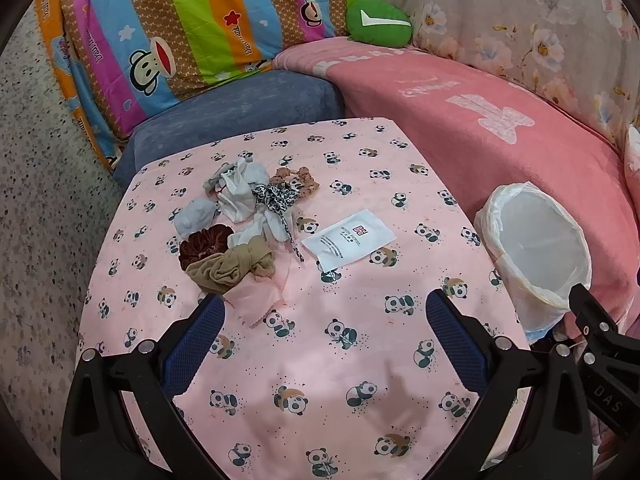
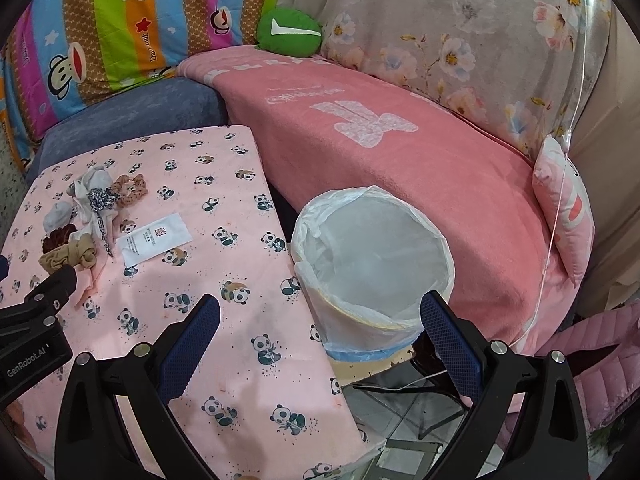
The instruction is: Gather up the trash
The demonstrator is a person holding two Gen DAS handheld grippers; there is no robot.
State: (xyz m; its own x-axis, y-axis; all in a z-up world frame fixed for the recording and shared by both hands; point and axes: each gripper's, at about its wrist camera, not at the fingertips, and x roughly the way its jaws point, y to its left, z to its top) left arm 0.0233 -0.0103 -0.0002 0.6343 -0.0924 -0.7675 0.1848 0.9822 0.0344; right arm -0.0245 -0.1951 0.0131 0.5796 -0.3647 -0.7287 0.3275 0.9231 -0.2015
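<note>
Our left gripper (image 1: 325, 312): jaws spread wide, nothing between the blue pads (image 1: 200, 344), hovering over the near part of the table with the pink panda cloth (image 1: 360, 360). Our right gripper (image 2: 320, 314): also spread wide, empty; left pad over the cloth's right edge, right pad just in front of the trash bin (image 2: 372, 264)'s near rim.

Trash item: white flat packet (image 1: 349, 244) with a red logo, lying flat on the cloth, ahead of the left gripper and slightly right of centre. Same packet (image 2: 155, 242) shows in the right view, well left of the bin. Not touched by either gripper.

Just left of the packet: a heap of hair scrunchies and fabric bits (image 1: 244, 216), in dark red, tan, white, grey, black-and-white print and peach. A pale pink cloth scrap (image 1: 260, 300) lies at the heap's near edge, close to the left gripper's left pad.

Bin: round, lined with a white plastic bag (image 2: 320, 216), stands off the table's right edge against the pink blanket (image 2: 400, 160). Interior looks empty from what we see.

Behind: blue cushion (image 1: 240, 124), striped cartoon bedding (image 1: 160, 32), green plush (image 1: 378, 24), floral cover (image 2: 460, 40).
</note>
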